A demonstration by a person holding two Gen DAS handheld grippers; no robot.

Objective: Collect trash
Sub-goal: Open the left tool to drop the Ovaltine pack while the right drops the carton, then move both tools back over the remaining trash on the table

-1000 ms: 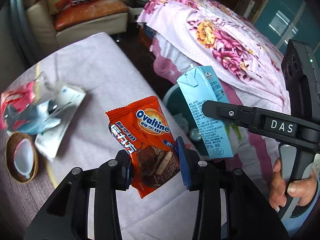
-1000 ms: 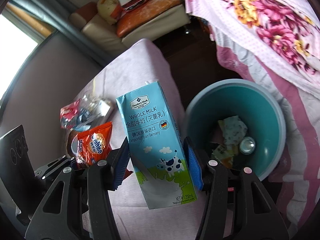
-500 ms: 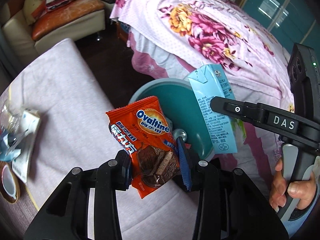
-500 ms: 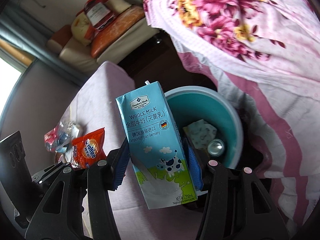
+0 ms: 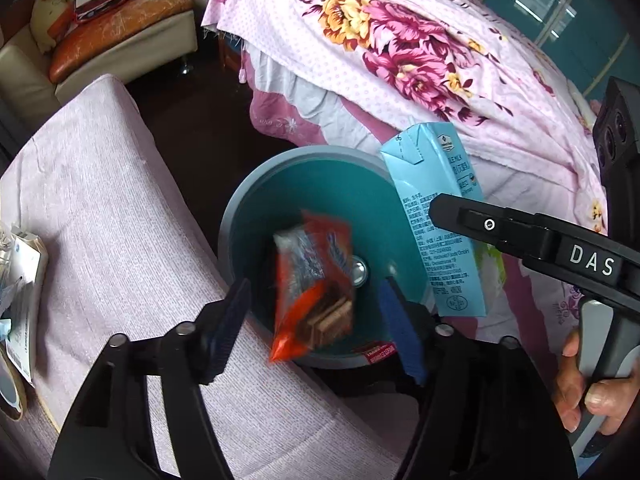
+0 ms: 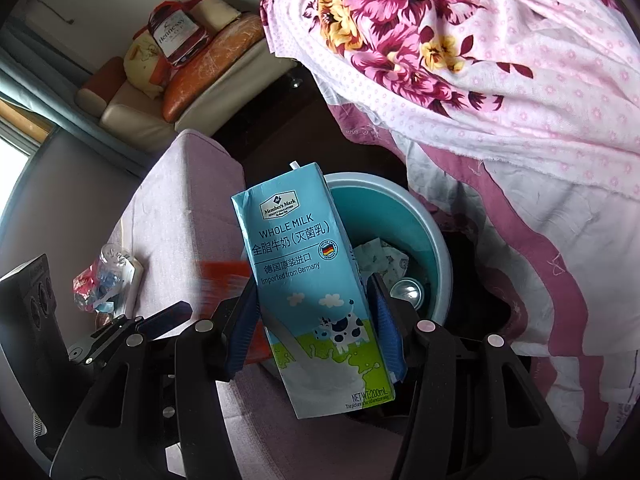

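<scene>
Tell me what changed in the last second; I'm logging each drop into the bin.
The left gripper opened and released the orange Ovaltine snack wrapper, now blurred, falling toward the round teal trash bin. Both grippers moved over the bin. The right gripper still clamps the light-blue milk carton.

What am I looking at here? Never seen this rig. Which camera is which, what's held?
No robot: a person holds two handheld grippers, each with a fisheye camera looking along its jaws. In the left wrist view, the left gripper is open; the orange Ovaltine wrapper, blurred, is apparently dropping into the teal trash bin. The right hand shows there too. In the right wrist view, the right gripper is shut on a Member's Mark whole milk carton above the bin, which already holds a can and paper. More wrappers lie on the pink-covered table.
</scene>
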